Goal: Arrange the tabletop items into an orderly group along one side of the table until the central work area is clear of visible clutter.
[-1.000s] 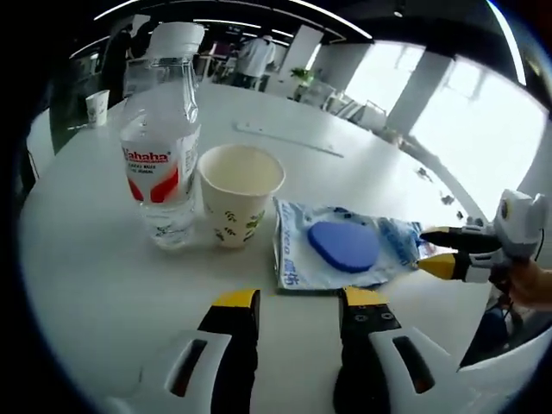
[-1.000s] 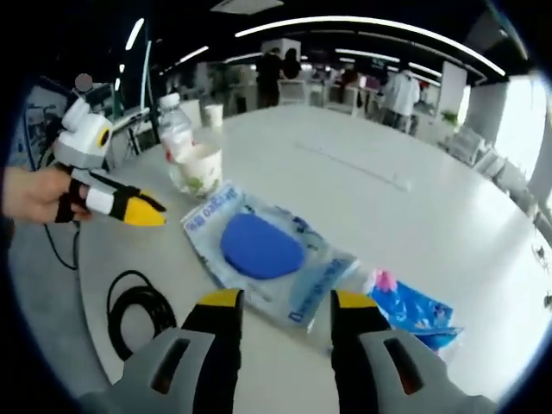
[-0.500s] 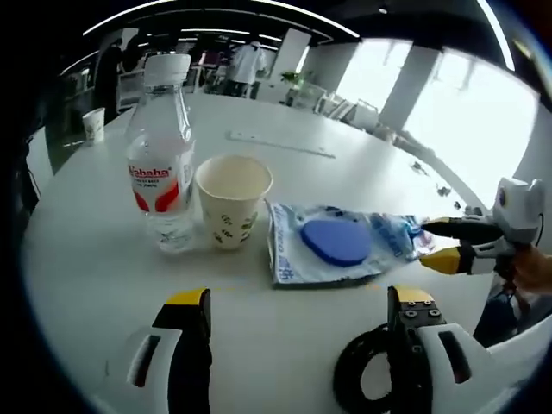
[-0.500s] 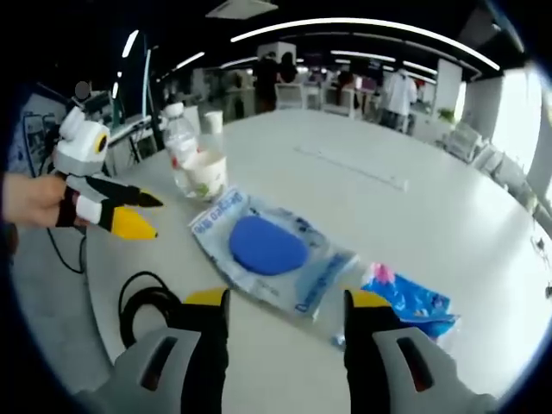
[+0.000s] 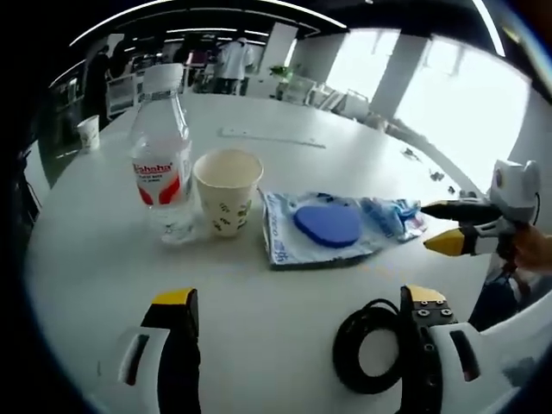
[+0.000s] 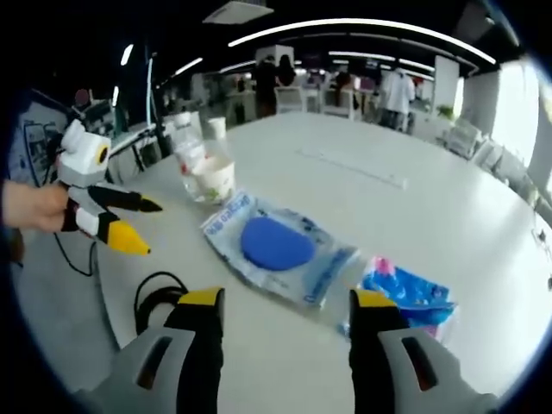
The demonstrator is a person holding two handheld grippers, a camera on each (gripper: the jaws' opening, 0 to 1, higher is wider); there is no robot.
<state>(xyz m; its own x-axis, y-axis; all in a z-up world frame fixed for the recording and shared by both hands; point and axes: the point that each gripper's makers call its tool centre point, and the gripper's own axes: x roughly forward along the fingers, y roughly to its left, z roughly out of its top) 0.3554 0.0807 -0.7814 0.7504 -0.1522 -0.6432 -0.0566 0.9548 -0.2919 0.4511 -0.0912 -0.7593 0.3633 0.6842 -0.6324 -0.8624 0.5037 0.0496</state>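
On the round white table (image 5: 103,259) stand a clear water bottle (image 5: 161,164) with a red label and a paper cup (image 5: 228,191), side by side. To their right lies a clear bag holding a blue pad (image 5: 328,226), then a blue packet (image 5: 392,216). A black cable coil (image 5: 366,354) lies near the table edge. My left gripper (image 5: 299,302) is open wide and empty, short of these things. My right gripper (image 6: 287,302) is open and empty, just short of the bag (image 6: 278,244) and the blue packet (image 6: 405,297). Each gripper shows in the other's view, the right gripper (image 5: 429,226) and the left gripper (image 6: 142,227), both open.
A second paper cup (image 5: 87,132) stands at the far left edge. A long thin strip (image 5: 259,138) lies across the far part of the table. Chairs and people are beyond the table. The cable coil (image 6: 159,293) lies beside my right gripper's left jaw.
My left gripper's jaws have opened wide and it has drawn back, bringing the cable coil into view. My right gripper has also pulled back a little, its jaws slightly wider.
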